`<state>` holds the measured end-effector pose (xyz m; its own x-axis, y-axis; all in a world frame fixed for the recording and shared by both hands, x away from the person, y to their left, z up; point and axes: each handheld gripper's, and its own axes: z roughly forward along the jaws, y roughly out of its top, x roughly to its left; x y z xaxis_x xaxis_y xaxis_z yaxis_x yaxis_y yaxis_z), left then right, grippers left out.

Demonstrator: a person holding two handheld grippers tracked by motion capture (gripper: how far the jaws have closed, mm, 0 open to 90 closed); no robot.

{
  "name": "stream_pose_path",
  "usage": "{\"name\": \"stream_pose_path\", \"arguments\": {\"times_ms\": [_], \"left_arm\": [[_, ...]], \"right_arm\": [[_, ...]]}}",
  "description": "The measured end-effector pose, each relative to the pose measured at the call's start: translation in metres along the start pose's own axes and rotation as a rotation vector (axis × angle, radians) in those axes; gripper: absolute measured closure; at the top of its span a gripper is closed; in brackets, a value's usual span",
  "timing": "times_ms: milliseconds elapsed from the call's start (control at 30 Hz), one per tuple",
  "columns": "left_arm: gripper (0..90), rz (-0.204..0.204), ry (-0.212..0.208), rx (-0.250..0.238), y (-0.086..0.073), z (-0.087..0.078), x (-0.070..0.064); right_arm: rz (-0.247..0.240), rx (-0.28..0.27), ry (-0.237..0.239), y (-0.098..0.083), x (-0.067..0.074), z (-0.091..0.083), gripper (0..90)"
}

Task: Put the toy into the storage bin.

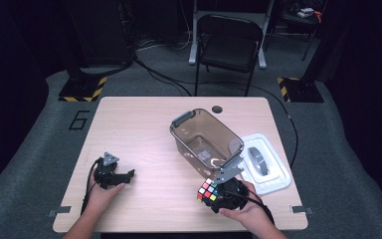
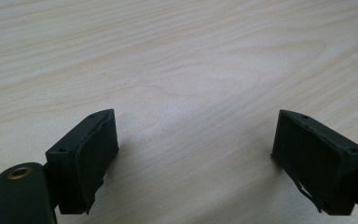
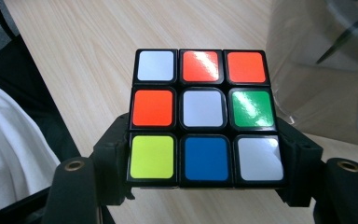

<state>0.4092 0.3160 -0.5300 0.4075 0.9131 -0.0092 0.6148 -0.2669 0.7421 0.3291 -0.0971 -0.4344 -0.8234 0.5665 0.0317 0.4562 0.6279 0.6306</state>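
Observation:
A scrambled puzzle cube [image 1: 207,189] [image 3: 204,115] with coloured stickers is clamped between the jaws of my right gripper [image 1: 214,193] [image 3: 205,161], held above the table's front edge. It hangs just in front of the clear brown plastic bin [image 1: 206,138], whose wall [image 3: 317,70] fills the right gripper view's upper right. My left gripper [image 1: 129,174] [image 2: 196,154] rests on the wooden table [image 1: 144,129] at the front left, jaws wide apart over bare wood.
The bin's white lid [image 1: 266,169] lies flat to the right of the bin. A black folding chair [image 1: 227,47] stands beyond the table's far edge. A round cable hole [image 1: 217,109] is near the table's back edge.

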Motion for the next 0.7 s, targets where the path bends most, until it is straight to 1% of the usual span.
{"name": "stream_pose_path", "arguments": {"times_ms": [167, 200, 233, 267, 300, 333, 367, 433, 467, 500, 567, 633, 700], "left_arm": [[13.7, 0.0, 0.0, 0.0, 0.0, 0.0, 0.0], [13.7, 0.0, 0.0, 0.0, 0.0, 0.0, 0.0], [13.7, 0.0, 0.0, 0.0, 0.0, 0.0, 0.0], [13.7, 0.0, 0.0, 0.0, 0.0, 0.0, 0.0], [13.7, 0.0, 0.0, 0.0, 0.0, 0.0, 0.0], [13.7, 0.0, 0.0, 0.0, 0.0, 0.0, 0.0], [13.7, 0.0, 0.0, 0.0, 0.0, 0.0, 0.0], [13.7, 0.0, 0.0, 0.0, 0.0, 0.0, 0.0], [13.7, 0.0, 0.0, 0.0, 0.0, 0.0, 0.0], [13.7, 0.0, 0.0, 0.0, 0.0, 0.0, 0.0], [13.7, 0.0, 0.0, 0.0, 0.0, 0.0, 0.0], [13.7, 0.0, 0.0, 0.0, 0.0, 0.0, 0.0], [13.7, 0.0, 0.0, 0.0, 0.0, 0.0, 0.0]], "right_arm": [[-0.005, -0.01, -0.008, 0.01, 0.0, -0.011, 33.7], [-0.012, -0.014, 0.001, 0.012, 0.0, -0.014, 33.7], [-0.024, -0.015, -0.001, 0.014, 0.0, -0.016, 33.7], [-0.019, -0.021, 0.004, 0.017, 0.001, -0.018, 33.7], [-0.029, -0.025, 0.003, 0.019, 0.001, -0.02, 33.7], [-0.025, -0.025, 0.008, 0.021, 0.002, -0.022, 33.7], [-0.035, -0.031, 0.014, 0.023, 0.002, -0.023, 33.7], [-0.032, -0.029, 0.01, 0.027, 0.003, -0.027, 33.7], [-0.042, -0.031, 0.009, 0.03, 0.003, -0.028, 33.7], [-0.037, -0.031, 0.011, 0.032, 0.003, -0.029, 33.7], [-0.051, -0.033, 0.007, 0.036, 0.002, -0.032, 33.7], [-0.044, -0.033, 0.012, 0.041, 0.002, -0.035, 33.7], [-0.054, -0.035, 0.012, 0.045, 0.0, -0.036, 33.7]]}}
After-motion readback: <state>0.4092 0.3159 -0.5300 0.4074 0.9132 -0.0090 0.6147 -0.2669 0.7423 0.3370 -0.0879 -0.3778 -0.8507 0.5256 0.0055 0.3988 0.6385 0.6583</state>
